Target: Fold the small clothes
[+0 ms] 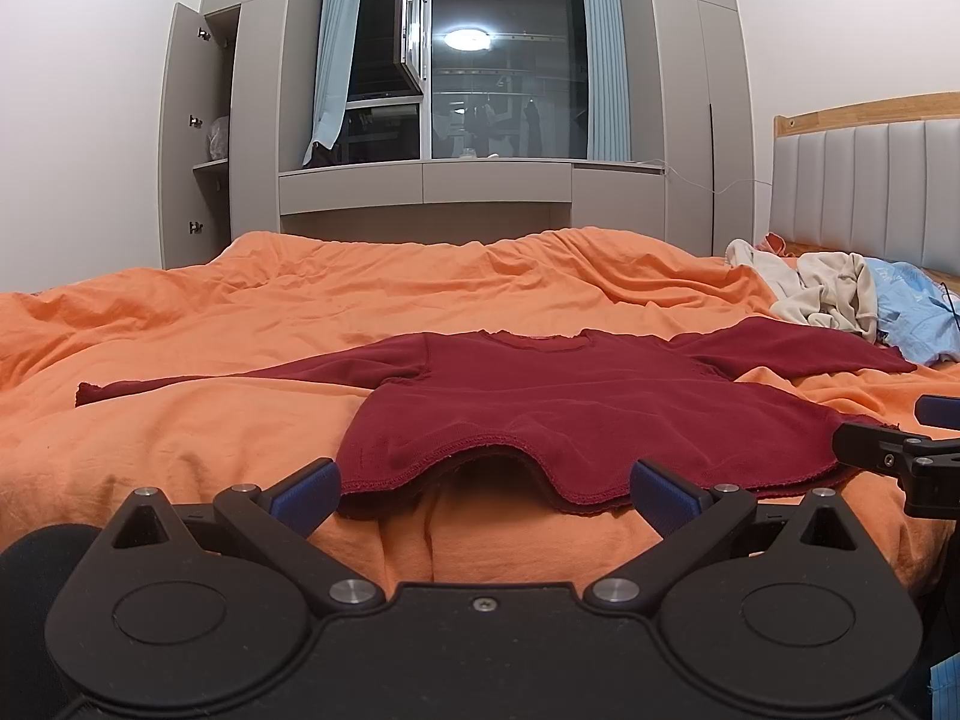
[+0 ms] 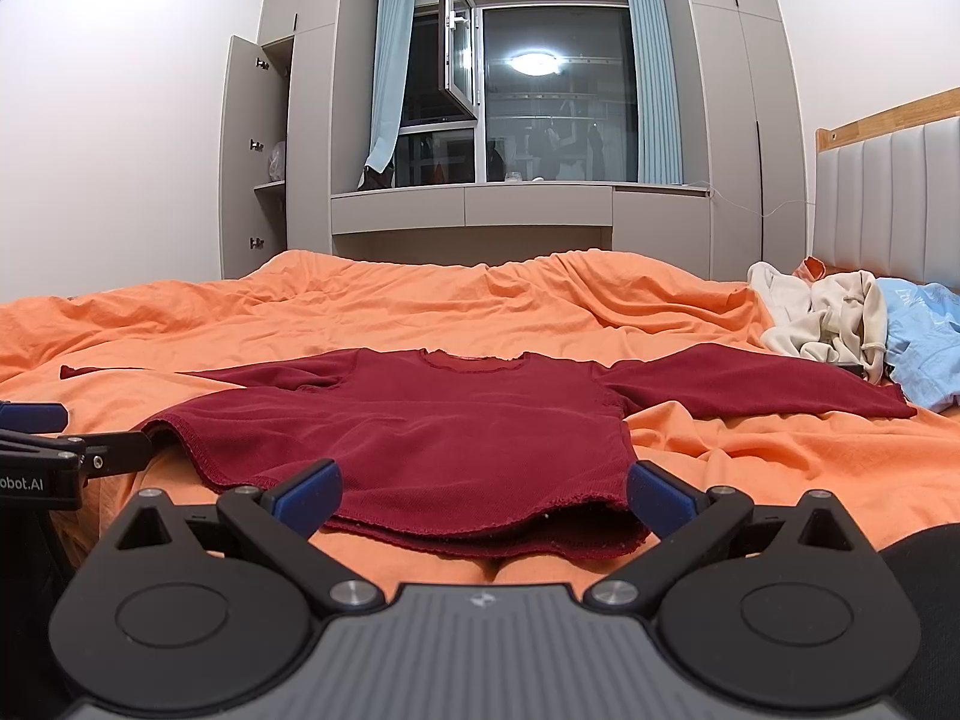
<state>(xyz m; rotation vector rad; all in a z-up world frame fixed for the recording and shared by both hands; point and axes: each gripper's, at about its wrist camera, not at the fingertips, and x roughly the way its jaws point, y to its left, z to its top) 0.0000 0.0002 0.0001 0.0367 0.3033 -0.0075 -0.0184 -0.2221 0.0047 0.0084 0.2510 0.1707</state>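
Note:
A small dark red long-sleeved shirt (image 1: 570, 402) lies spread flat on the orange bedcover (image 1: 240, 324), neck toward the window and both sleeves stretched out sideways. My left gripper (image 1: 486, 489) stands open just before the shirt's near hem, at its left part, with nothing between its blue pads. My right gripper (image 2: 483, 489) is open too, its pads either side of the hem's right part of the shirt (image 2: 420, 420), holding nothing. Each gripper shows at the edge of the other's view: the right gripper (image 1: 918, 438) and the left gripper (image 2: 54, 438).
A heap of cream clothes (image 1: 822, 294) and a light blue garment (image 1: 918, 312) lies at the right by the padded headboard (image 1: 870, 192). Grey cupboards (image 1: 198, 138) and a window seat (image 1: 456, 180) stand beyond the bed's far edge. The bedcover is rumpled.

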